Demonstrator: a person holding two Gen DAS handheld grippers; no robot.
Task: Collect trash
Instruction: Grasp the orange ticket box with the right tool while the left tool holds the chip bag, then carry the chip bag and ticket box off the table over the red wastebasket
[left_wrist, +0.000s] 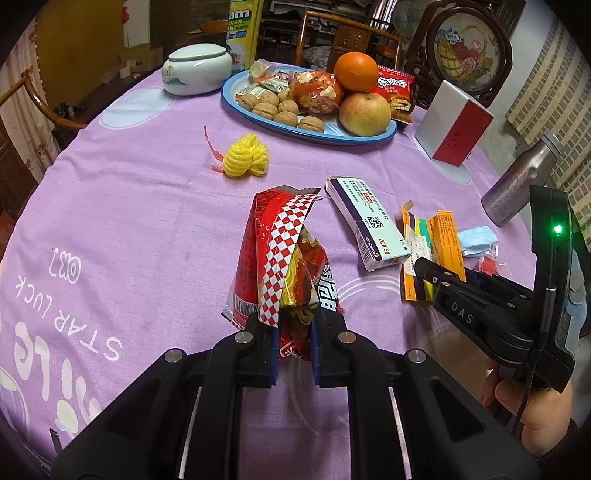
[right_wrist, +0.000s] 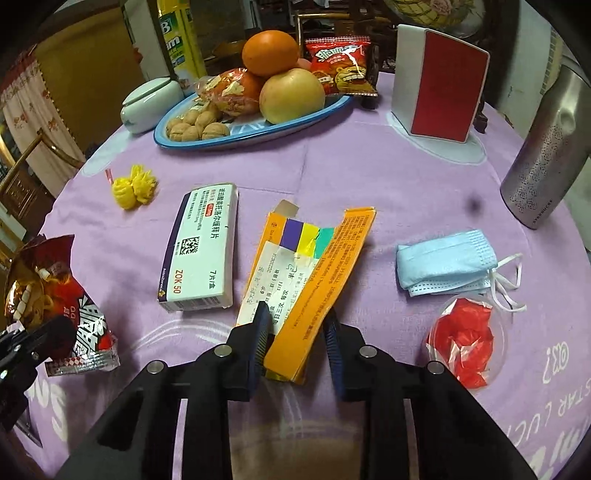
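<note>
My left gripper (left_wrist: 295, 325) is shut on the bottom of a crumpled red instant-noodle wrapper (left_wrist: 284, 251), which stands upright above the purple tablecloth; the same wrapper (right_wrist: 55, 295) shows at the left edge of the right wrist view. My right gripper (right_wrist: 297, 321) is down on a flattened orange carton (right_wrist: 325, 266) with a white label, and its blue pads press the carton's near end from both sides. A white medicine box (right_wrist: 203, 251) lies just left of the carton. A blue face mask (right_wrist: 443, 262) and a clear cup holding red wrapping (right_wrist: 465, 339) lie to the right. A yellow string bundle (right_wrist: 133, 186) lies farther back left.
At the back of the table a blue plate (right_wrist: 162, 142) carries walnuts, an apple, an orange and snack packets. A white lidded jar (right_wrist: 147, 103) stands left of it, a red-and-white box (right_wrist: 439, 85) right of it. A steel flask (right_wrist: 543, 155) leans at the right edge.
</note>
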